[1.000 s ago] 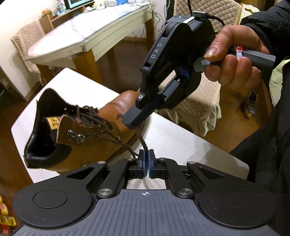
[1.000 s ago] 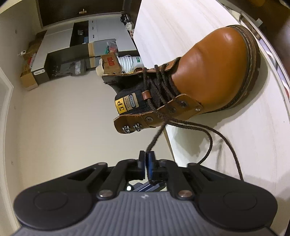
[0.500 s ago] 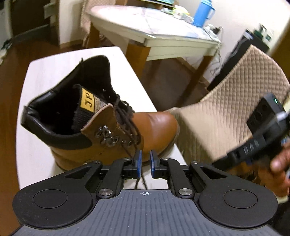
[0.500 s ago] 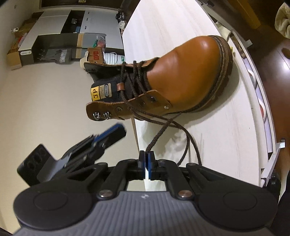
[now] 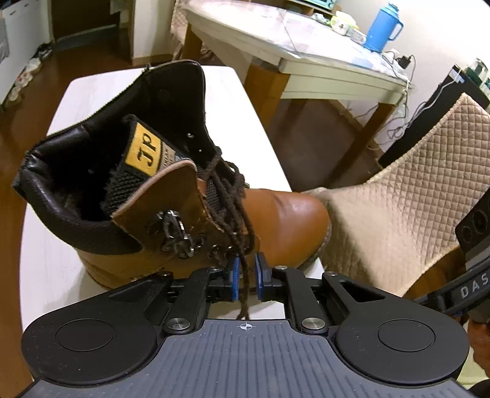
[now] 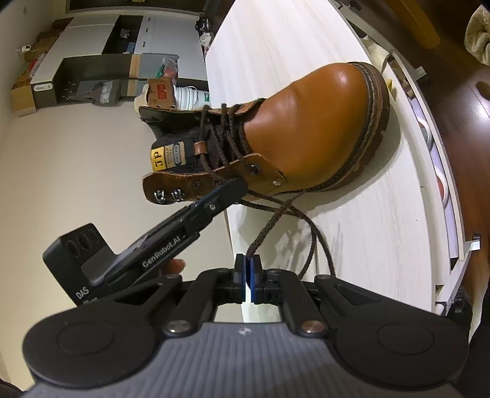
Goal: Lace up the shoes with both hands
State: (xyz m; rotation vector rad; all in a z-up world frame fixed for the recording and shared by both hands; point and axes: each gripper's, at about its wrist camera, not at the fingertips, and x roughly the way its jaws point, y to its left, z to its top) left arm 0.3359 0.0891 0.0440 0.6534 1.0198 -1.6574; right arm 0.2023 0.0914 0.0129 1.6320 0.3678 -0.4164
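Observation:
A tan leather boot (image 5: pixel 275 220) with a black collar lies on a small white table (image 5: pixel 232 101), partly laced with a dark brown lace (image 5: pixel 243 294). My left gripper (image 5: pixel 246 263) is at the boot's side eyelets. Its jaws are opening, and a lace strand hangs loose between the blue pads (image 5: pixel 235 275) without being pressed. In the right wrist view the same boot (image 6: pixel 321 122) points its toe away. My right gripper (image 6: pixel 247 260) is shut on the lace end (image 6: pixel 257 245), just above the table's near edge. The left gripper (image 6: pixel 235 186) reaches in from the lower left there.
A quilted beige chair (image 5: pixel 398 189) stands close to the table's right side. Behind it is a larger dining table (image 5: pixel 306 52) with a blue bottle (image 5: pixel 379 27). Grey and white shelving (image 6: pixel 92 70) lines the far wall past the pale floor (image 6: pixel 76 159).
My left gripper let go of the lace beside the right gripper, rolled and swung down to the boot's eyelets, and its jaws parted. The right gripper stayed shut on the lace end.

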